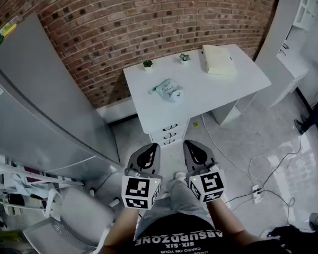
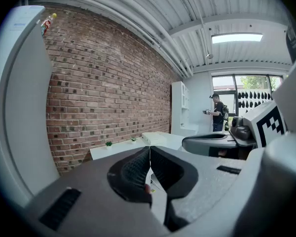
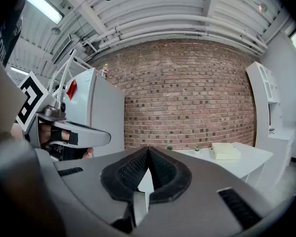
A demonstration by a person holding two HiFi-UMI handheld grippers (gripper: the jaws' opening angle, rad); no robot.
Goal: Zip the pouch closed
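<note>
left gripper [image 2: 149, 151] jaws together, nothing between them; right gripper [image 3: 148, 152] likewise closed and empty. both are held side by side, well apart from the desk [image 1: 222, 91]. the pouch [image 1: 168, 90] lies mid-desk, a box [image 1: 218, 60] at the far right.

white desk [image 1: 222, 89] | pouch [image 1: 168, 90] | cream box [image 1: 218, 60] | small plant [image 1: 147, 64] | second small plant [image 1: 184, 58]

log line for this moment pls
phase: before contact | left gripper: shut, empty | right gripper: shut, empty | pouch: on white desk, untouched, well ahead of both grippers | zip: too small to tell
</note>
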